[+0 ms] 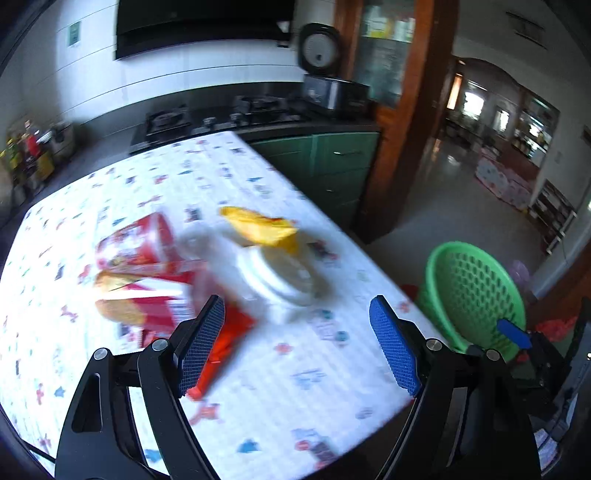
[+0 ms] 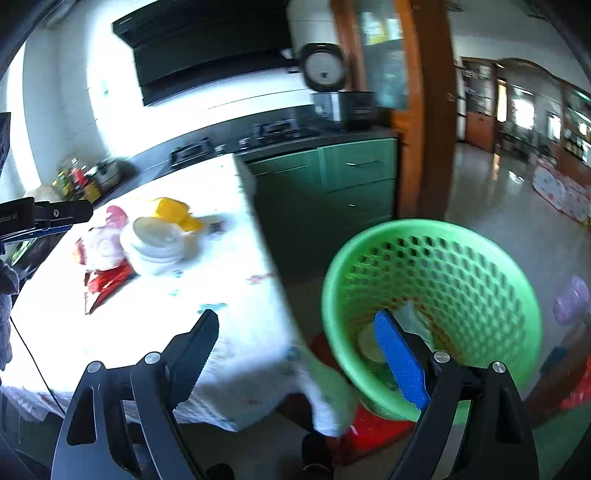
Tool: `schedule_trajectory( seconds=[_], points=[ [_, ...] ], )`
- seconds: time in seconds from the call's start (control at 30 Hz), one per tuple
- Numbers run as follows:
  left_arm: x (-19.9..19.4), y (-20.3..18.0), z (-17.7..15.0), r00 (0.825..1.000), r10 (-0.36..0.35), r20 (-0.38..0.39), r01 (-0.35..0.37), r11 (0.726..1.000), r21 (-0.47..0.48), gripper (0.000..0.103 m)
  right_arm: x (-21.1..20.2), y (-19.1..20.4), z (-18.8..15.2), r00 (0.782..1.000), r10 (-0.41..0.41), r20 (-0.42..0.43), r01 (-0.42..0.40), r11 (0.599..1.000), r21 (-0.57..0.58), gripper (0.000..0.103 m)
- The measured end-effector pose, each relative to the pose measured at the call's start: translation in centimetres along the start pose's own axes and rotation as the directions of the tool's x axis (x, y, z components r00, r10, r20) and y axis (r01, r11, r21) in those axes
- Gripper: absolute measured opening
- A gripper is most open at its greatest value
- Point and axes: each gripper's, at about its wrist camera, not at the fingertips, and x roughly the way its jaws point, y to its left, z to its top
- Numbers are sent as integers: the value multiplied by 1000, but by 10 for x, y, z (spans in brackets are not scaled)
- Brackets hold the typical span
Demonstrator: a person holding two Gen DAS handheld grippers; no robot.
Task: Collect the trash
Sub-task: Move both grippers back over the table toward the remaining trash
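Both fisheye views were motion-blurred; the surface [image 2: 155, 332] glared white (overexposed), and the edges bent dark.

white tiled wall [image 1: 155, 85] | green cabinets [image 2: 332, 177] | glossy floor [image 2: 491, 206] | black hood [image 1: 199, 26]

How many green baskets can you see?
1. The green basket stands on the floor beside the table, ahead of the right tool. Others may be hidden.
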Motion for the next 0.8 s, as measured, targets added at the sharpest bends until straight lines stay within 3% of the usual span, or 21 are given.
schedule_trajectory(
  seconds=[0.37,0.57,0.8],
  points=[
    [-15,93,-4,994,111,9,-109,983,-146,80,44,75,33,989,143,-40,-146,983,-111,83],
    [-15,112,-6,992,125,0,-123,978,-170,80,72,107,48,974,214,-75,-222,966,-129,83],
    [-11,131,-7,991,133,-17,-134,970,-203,80,103,145,59,970,226,-87,-240,946,-217,78]
  ],
)
